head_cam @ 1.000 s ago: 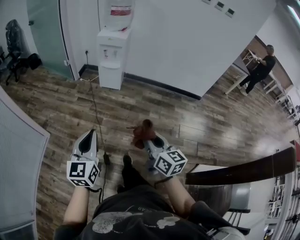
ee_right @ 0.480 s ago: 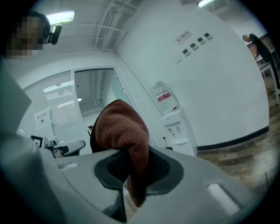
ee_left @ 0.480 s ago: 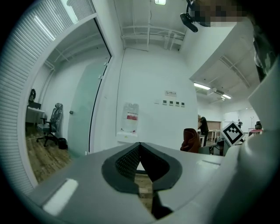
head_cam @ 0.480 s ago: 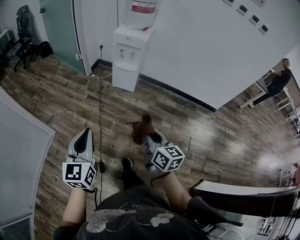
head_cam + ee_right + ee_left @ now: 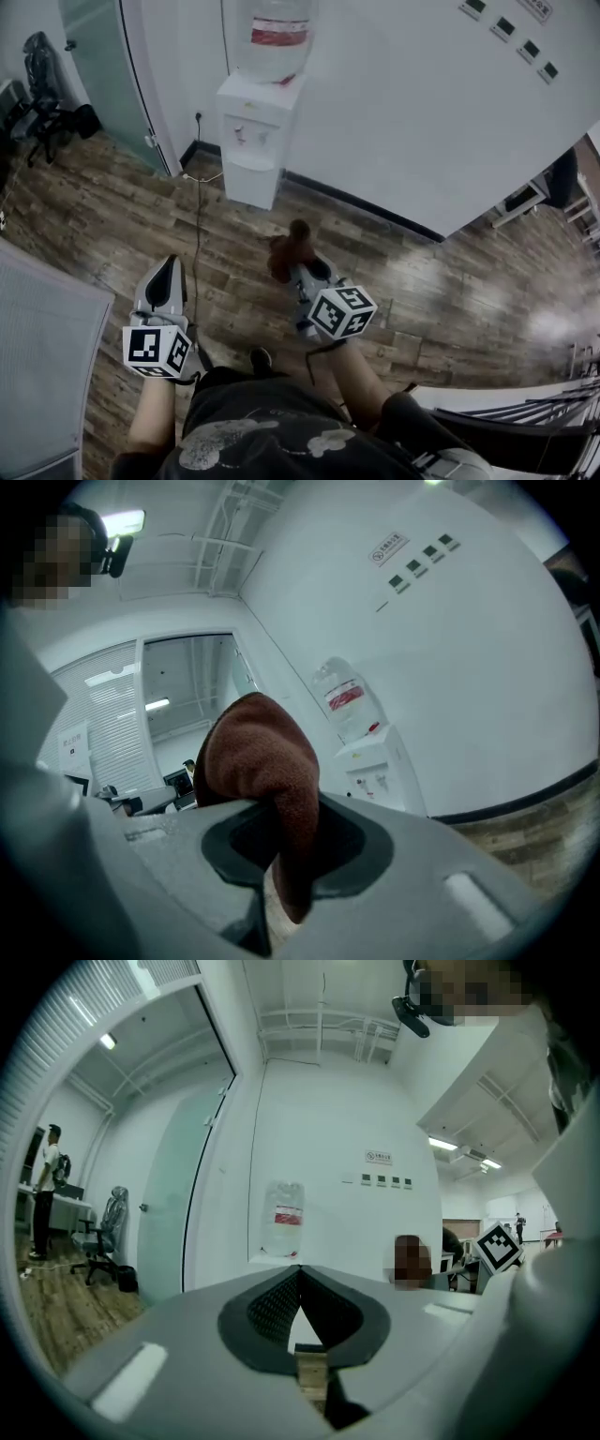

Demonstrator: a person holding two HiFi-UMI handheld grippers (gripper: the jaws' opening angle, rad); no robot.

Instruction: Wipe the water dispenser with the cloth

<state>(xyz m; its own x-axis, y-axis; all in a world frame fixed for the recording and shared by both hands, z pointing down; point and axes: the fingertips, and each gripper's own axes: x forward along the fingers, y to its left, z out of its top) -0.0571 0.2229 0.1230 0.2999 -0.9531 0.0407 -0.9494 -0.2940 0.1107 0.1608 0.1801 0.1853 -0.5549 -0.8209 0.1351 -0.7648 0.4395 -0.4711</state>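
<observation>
A white water dispenser [image 5: 253, 141] with a clear bottle on top stands against the white wall ahead; it also shows in the left gripper view [image 5: 282, 1222] and the right gripper view [image 5: 375, 766]. My right gripper [image 5: 292, 265] is shut on a brown cloth [image 5: 290, 251], bunched up above its jaws [image 5: 267, 789]. My left gripper [image 5: 167, 272] is held low at the left, its jaws together with nothing between them [image 5: 298, 1293]. Both grippers are well short of the dispenser.
A power cord [image 5: 198, 225] runs across the wooden floor from the wall socket toward my feet. A glass door [image 5: 103, 66] stands left of the dispenser, with office chairs [image 5: 37, 94] beyond. A dark desk edge [image 5: 525, 412] lies at lower right.
I have moved closer to the dispenser; it looms larger and nearer in the head view. Both grippers hold the same pose, the cloth still in the right one.
</observation>
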